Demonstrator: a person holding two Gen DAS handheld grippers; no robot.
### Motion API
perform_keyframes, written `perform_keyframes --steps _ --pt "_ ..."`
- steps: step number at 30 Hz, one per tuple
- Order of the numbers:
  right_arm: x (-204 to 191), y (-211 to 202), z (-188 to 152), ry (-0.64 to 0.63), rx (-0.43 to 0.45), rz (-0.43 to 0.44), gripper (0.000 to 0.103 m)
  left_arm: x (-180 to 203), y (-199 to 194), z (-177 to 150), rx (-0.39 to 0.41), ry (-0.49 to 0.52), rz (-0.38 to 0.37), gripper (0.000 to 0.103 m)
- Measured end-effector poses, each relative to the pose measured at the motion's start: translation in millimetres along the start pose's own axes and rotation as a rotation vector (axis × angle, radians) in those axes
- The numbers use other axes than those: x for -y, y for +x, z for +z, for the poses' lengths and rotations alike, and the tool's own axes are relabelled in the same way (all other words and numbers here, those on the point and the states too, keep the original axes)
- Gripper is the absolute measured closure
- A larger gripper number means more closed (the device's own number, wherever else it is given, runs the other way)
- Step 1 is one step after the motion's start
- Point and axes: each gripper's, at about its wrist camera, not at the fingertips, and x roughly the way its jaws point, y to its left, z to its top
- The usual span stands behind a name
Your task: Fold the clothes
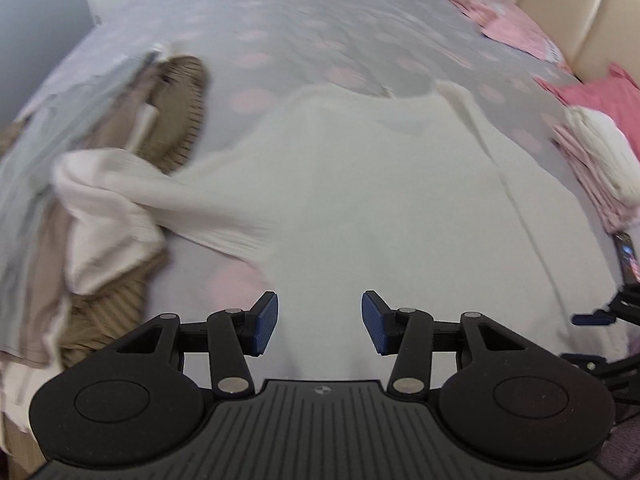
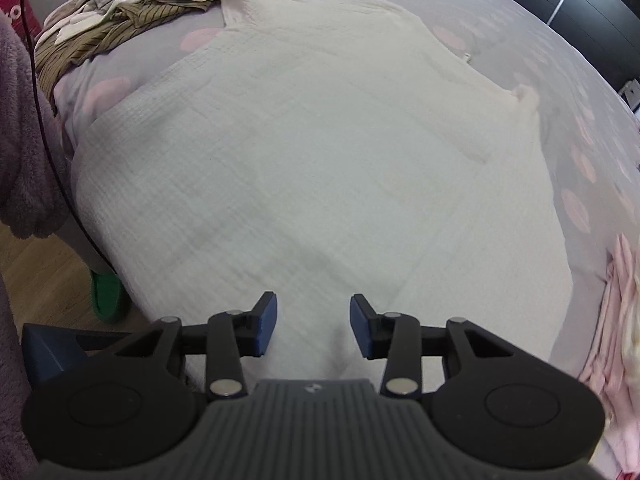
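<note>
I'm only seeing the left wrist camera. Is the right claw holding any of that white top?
Observer: No. The right claw is open above the white top, with nothing between its pads.
Operator: Does the top reach the edge on that side?
Observer: Yes, it runs to the edge of the bed, beside a fuzzy purple sleeve.
Operator: Anything on the floor there?
Observer: What looks like a green slipper on the wooden floor, right by the bed.

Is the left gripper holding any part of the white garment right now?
No, the left gripper hangs open above the white garment.
</note>
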Motion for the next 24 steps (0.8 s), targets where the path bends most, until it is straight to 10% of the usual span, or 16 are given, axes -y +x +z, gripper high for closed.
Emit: perform_keyframes --steps 16,24 --pt "-1.7 40.5 51.7 -0.037 -0.004 0.043 0.055 -170.9 -7.9 6.5 0.268 -0.361 0.251 0.05" --pt "-3.3 57.6 62.4 -0.03 -0.018 0.085 0.054 -136.5 43.1 10.3 0.165 -0.189 0.207 0.05"
